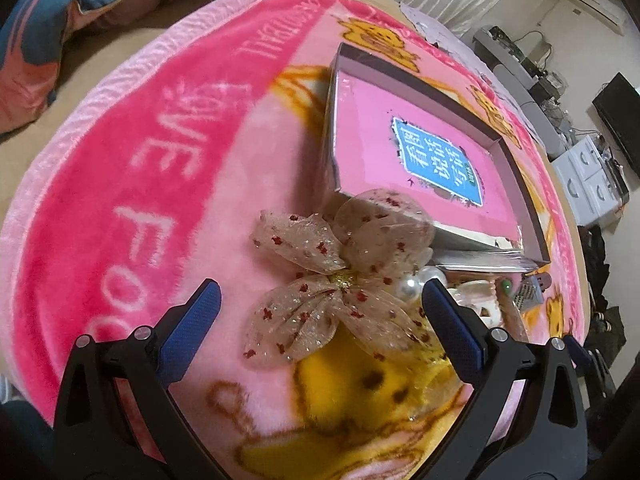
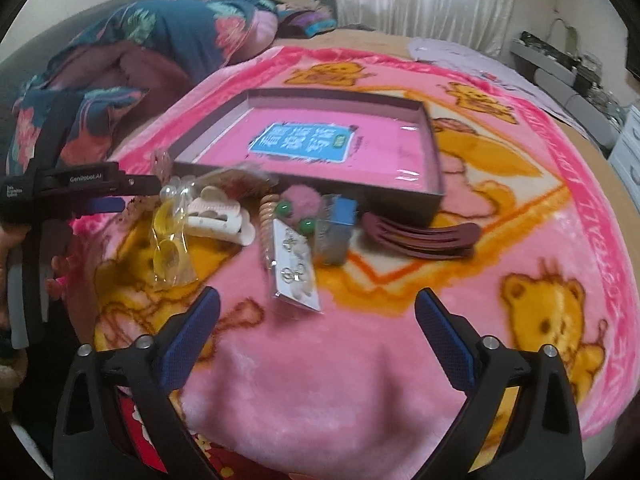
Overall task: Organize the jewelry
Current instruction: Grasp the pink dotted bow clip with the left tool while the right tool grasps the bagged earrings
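Note:
In the left wrist view a sheer beige bow (image 1: pixel 340 280) with red specks lies on the pink blanket between the wide-apart fingers of my left gripper (image 1: pixel 320 286), and the pads do not press on it. White pearls (image 1: pixel 412 286) sit by the right finger. Beyond stands a shallow dark box (image 1: pixel 520 184) with a pink book inside. My right gripper (image 2: pixel 318 294) is open over the blanket, with an earring card (image 2: pixel 294 264) just ahead of its tips. Behind the card lie a white claw clip (image 2: pixel 218 216), a yellow piece in a clear bag (image 2: pixel 168 240), a pink pompom (image 2: pixel 304 200) and a dark red hair clip (image 2: pixel 420 236).
The pink bear-print blanket (image 2: pixel 320 380) covers a bed. Floral bedding (image 2: pixel 140 52) is piled at the far left. The left tool's black body (image 2: pixel 80 180) reaches in from the left edge. White drawers (image 2: pixel 628 152) and a curtain stand beyond the bed.

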